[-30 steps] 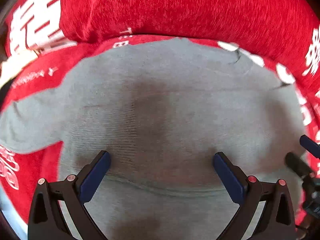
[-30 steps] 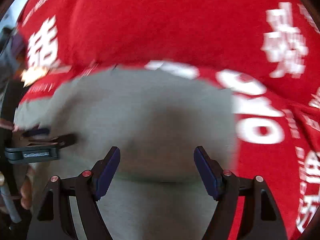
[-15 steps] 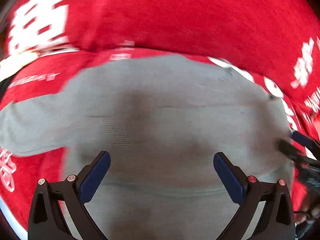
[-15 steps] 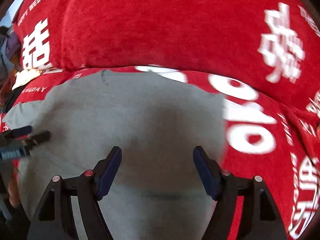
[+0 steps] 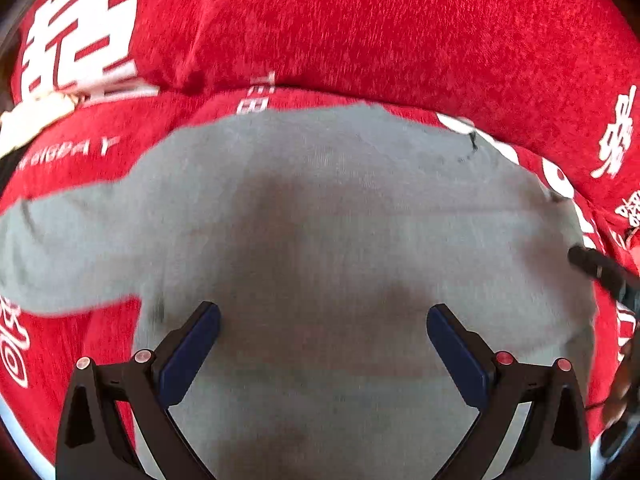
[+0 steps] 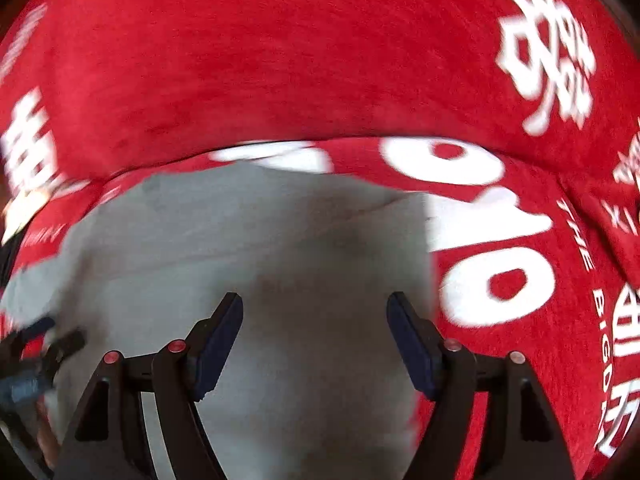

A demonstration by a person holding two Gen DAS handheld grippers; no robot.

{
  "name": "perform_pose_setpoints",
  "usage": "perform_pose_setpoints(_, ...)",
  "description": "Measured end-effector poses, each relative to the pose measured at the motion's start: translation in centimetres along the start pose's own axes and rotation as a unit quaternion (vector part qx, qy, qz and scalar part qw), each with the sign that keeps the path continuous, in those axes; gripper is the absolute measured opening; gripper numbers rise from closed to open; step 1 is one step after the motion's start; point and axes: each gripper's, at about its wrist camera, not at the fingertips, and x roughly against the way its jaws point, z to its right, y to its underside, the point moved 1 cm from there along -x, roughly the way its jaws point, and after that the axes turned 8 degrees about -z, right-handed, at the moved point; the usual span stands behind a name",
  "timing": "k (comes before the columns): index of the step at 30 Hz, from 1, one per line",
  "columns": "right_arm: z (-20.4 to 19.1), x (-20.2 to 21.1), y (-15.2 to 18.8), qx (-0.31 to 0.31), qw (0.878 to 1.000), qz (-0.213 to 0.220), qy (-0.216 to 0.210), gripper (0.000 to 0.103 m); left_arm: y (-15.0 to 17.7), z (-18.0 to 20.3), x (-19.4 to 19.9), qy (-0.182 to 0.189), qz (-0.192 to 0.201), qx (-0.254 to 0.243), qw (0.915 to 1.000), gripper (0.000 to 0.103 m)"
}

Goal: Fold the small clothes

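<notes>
**Grey knit garment on red printed blanket, both grippers spread**

Across the lower two thirds of the left wrist view lies a grey garment [image 5: 340, 240], a soft fine-knit fabric, matte, spread flat with one sleeve [image 5: 72, 252] reaching out to the left edge of the frame. Its upper edge curves under a raised fold of the blanket. A short dark thread or mark sits near the upper right of the cloth. The left gripper [image 5: 323, 344] stands with its jaws wide apart over the garment's lower middle, nothing between its dark blue pads [image 5: 188, 354]; the arms are black plastic with small red studs.

Beneath everything is a red blanket [image 5: 380, 32] of fuzzy, towel-like pile, printed with large white characters and rings. Small white Latin lettering at the left of that view is blurred; it cannot be read reliably.

In the right wrist view the garment [image 6: 280, 264] fills the centre and lower left, its right edge straight against the blanket [image 6: 280, 48]. The right gripper [image 6: 315, 340] is likewise spread, holding nothing, above the cloth. At the right of this frame white print reads "THE BIG DAY" vertically.
</notes>
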Motion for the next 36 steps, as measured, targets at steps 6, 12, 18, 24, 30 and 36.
perform_pose_setpoints(6,-7.5,-0.4,9.1,0.185,0.982,-0.015,0.038,0.078,4.7,0.6,-0.6,-0.041,-0.012,-0.059,0.9974,0.103)
perform_pose_setpoints(12,-5.3,2.7,15.8,0.202,0.979,-0.019,0.015,0.08,10.5,-1.8,1.5,-0.038,0.003,-0.074,0.9965,0.103)
perform_pose_setpoints(18,-2.6,5.1,23.5,0.256,0.965,-0.036,0.056,0.082,15.0,-3.7,2.7,-0.034,-0.011,-0.085,0.9957,0.103)
perform_pose_setpoints(24,-0.7,7.2,26.7,0.265,0.957,-0.074,0.091,0.082,18.0,-4.0,5.0,-0.058,-0.019,-0.12,0.9909,0.103)
perform_pose_setpoints(30,-5.6,6.4,27.8,0.338,0.936,-0.04,0.087,0.082,20.1,0.4,4.3,-0.044,-0.024,-0.212,0.976,0.103)
perform_pose_setpoints(36,-2.7,5.1,29.2,0.358,0.925,-0.068,0.111,0.083,21.5,-3.6,2.8,-0.066,-0.079,-0.185,0.9773,0.103)
